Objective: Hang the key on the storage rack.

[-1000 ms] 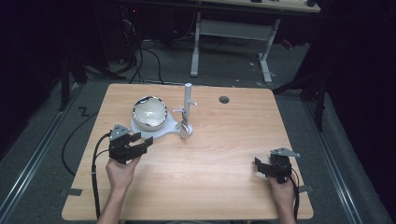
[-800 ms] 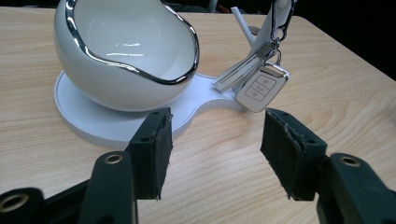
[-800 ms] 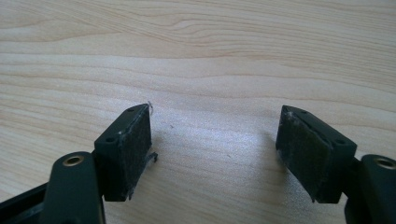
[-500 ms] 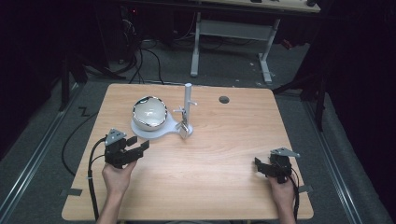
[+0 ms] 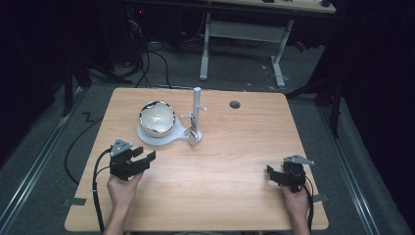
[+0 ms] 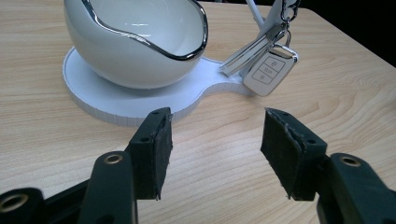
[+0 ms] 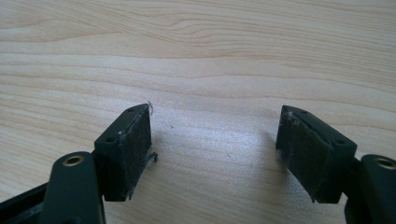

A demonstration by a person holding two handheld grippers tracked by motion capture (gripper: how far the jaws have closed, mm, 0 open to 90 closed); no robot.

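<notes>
Left gripper (image 5: 139, 161) retreated from glossy round bowl (image 5: 156, 118).

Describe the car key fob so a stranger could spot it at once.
Start at the white egg-shaped bowl on the wooden table. Its flat white base carries a thin post beside the bowl. The key fob hangs there: white, three-buttoned, next to plain metal keys.
</notes>
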